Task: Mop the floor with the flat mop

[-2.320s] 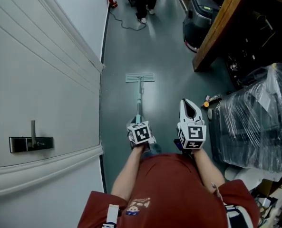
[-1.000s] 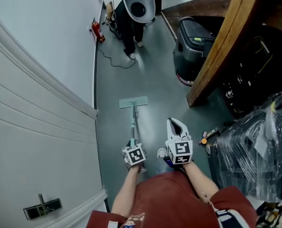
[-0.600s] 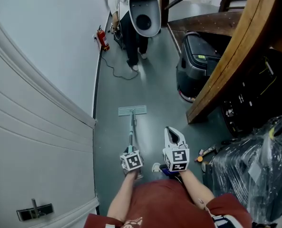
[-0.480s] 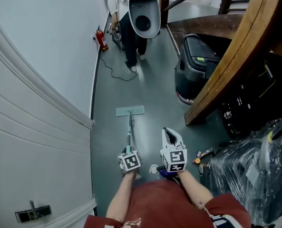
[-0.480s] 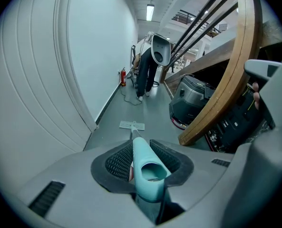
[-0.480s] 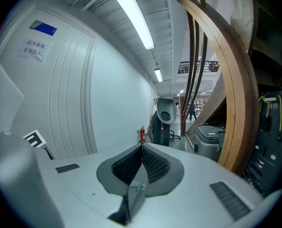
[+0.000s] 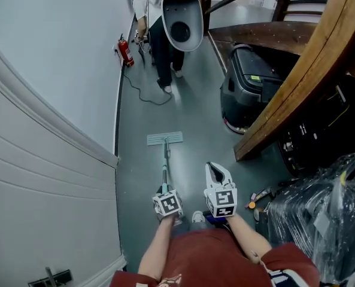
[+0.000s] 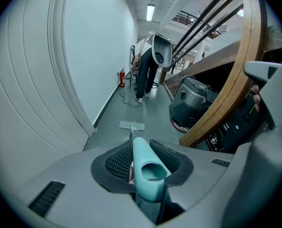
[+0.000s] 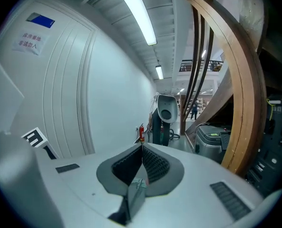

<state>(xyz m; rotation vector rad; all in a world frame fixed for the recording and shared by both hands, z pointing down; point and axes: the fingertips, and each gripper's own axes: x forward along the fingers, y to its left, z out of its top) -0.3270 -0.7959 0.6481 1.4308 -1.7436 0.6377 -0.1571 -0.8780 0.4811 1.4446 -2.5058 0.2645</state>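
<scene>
Flat mop (image 7: 164, 139) pushed fwd, L gripper (image 7: 164, 190) clamps it, R gripper (image 7: 217, 171) closed

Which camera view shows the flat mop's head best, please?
The head view: the whole mop head lies flat on the floor, seen from above. The left gripper view shows it small and far beyond the handle that the left gripper clamps. The right gripper view misses it.

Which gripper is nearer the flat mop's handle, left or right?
Left. The left gripper is shut on the top end of the mop handle. The right gripper hangs beside it on its right, jaws together on nothing, not touching the handle.
</scene>
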